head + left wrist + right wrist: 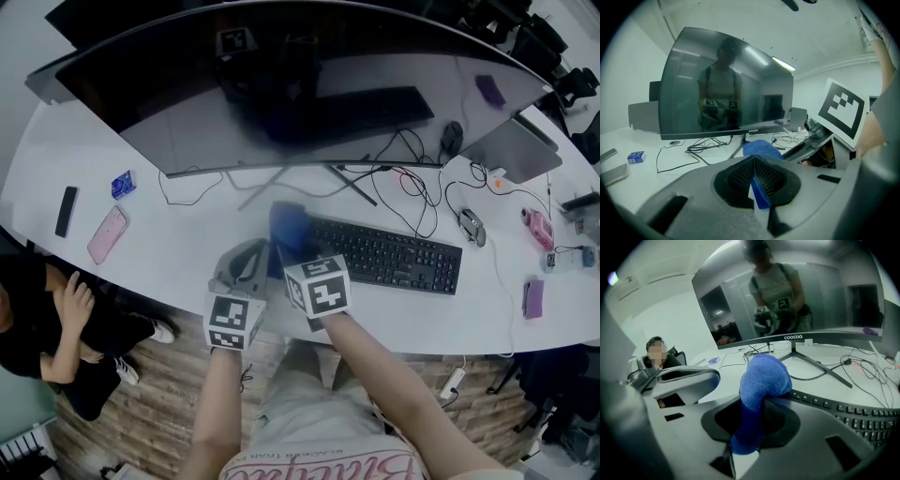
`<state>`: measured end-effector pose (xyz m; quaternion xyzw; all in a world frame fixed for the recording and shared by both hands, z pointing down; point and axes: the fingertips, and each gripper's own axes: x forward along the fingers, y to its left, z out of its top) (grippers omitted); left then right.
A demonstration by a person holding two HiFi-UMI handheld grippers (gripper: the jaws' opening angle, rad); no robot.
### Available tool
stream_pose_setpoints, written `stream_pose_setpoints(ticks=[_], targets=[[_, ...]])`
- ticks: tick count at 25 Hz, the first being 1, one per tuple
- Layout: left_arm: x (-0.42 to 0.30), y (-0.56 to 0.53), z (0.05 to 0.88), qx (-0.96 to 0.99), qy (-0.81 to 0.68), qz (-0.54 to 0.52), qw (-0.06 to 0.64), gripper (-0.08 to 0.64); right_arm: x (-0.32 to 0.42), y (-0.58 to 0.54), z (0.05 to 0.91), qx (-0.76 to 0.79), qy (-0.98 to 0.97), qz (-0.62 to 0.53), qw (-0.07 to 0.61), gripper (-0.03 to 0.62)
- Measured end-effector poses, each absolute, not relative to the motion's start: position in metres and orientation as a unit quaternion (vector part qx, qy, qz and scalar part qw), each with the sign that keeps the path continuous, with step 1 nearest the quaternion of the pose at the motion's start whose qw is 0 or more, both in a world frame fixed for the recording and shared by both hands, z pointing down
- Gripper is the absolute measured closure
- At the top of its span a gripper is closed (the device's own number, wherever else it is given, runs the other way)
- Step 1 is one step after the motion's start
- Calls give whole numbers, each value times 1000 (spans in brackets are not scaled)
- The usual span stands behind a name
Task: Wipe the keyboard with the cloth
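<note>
The black keyboard [394, 255] lies on the white desk [178, 248] in front of the monitor. My right gripper [287, 247] is shut on a blue cloth [290, 225], which bulges out beyond the jaws over the keyboard's left end. In the right gripper view the cloth [764, 378] fills the jaws of the right gripper [756, 405], and keyboard [855, 413] keys run off to the right. Just left of it, my left gripper [251, 251] hovers above the bare desk. The left gripper [753, 165] has its jaws together, with the cloth [761, 149] just beyond them.
A wide curved monitor [281, 84] stands behind on a splayed stand [309, 183], with tangled cables [412, 187] to the right. A mouse [472, 226], laptop [520, 145] and small devices lie far right. A pink phone [107, 233], black phone [66, 211] and blue box [123, 184] lie left. A seated person [52, 323] is at lower left.
</note>
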<state>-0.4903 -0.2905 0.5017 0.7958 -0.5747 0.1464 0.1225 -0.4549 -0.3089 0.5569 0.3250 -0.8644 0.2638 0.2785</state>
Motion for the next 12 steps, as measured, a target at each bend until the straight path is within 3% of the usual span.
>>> stream_pose_setpoints(ticks=[12], targets=[[-458, -299, 508, 793, -575, 155, 127, 554, -413, -318, 563, 326, -857, 261, 301, 505]])
